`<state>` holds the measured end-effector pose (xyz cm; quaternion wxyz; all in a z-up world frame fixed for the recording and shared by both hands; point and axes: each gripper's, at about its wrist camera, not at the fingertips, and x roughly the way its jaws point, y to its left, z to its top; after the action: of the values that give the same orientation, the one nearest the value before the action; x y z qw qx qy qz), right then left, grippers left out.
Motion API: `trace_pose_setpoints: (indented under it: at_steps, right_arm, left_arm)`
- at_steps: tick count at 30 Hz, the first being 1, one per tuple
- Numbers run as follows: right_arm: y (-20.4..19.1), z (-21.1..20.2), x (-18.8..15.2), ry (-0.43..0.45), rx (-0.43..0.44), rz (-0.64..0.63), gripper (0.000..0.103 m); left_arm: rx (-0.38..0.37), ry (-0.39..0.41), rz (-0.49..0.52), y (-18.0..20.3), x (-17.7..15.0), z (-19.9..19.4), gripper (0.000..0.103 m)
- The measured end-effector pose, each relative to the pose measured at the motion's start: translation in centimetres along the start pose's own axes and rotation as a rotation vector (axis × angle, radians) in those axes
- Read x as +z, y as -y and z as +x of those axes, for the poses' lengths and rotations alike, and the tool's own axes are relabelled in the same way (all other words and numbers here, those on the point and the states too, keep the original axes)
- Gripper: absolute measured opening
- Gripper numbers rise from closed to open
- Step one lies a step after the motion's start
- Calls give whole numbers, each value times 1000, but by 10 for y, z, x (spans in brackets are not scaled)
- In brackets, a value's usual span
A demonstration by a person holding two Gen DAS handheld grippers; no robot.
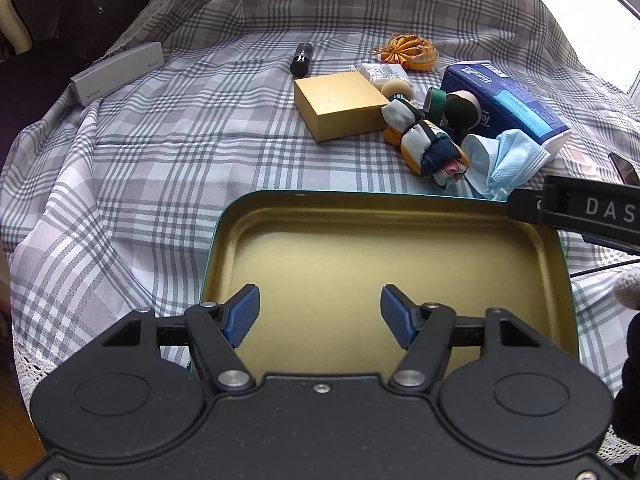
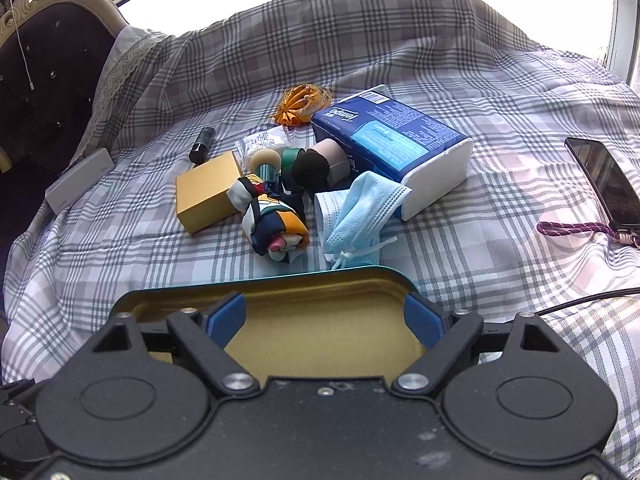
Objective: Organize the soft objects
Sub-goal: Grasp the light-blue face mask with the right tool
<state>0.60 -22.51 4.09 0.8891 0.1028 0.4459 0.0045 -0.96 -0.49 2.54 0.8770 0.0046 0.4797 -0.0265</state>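
A shallow tin tray, gold inside with a teal rim (image 1: 224, 240) (image 2: 384, 270), lies on the plaid cloth with nothing in it. My left gripper (image 1: 320, 304) hangs open over the tray's floor, blue pads apart and holding nothing. My right gripper (image 2: 324, 316) is open above the tray's near part, also holding nothing. Beyond the tray lie a rolled multicoloured scarf (image 1: 424, 144) (image 2: 276, 220), a crumpled blue face mask (image 1: 504, 160) (image 2: 360, 208), a blue tissue pack (image 1: 508, 100) (image 2: 392, 140), a black sock roll (image 2: 314, 166) and an orange fabric piece (image 1: 408, 54) (image 2: 300, 104).
A gold box (image 1: 340, 104) (image 2: 208, 192), a black cylinder (image 1: 301, 63), a white carton (image 1: 120, 72) and a green tape roll (image 1: 436, 100) share the cloth. A phone (image 2: 604, 180) with a purple strap (image 2: 576, 228) lies right. A chair back (image 2: 48, 80) stands at the left.
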Motion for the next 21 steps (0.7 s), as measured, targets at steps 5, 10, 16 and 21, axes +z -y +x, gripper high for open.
trace_pose_setpoints:
  at_steps: [5, 10, 16, 21]
  right_arm:
    - [6, 9, 12, -24, 3, 34, 84]
    - [8, 25, 23, -54, -29, 61, 84]
    - [6, 48, 40, -76, -49, 77, 84]
    - [6, 68, 55, -103, -51, 93, 85]
  left_arm:
    - [10, 15, 7, 2, 5, 1, 63]
    - [5, 6, 15, 4, 8, 5, 63]
    - [-5, 5, 13, 4, 17, 13, 63]
    - [-11, 4, 6, 3, 27, 21, 63]
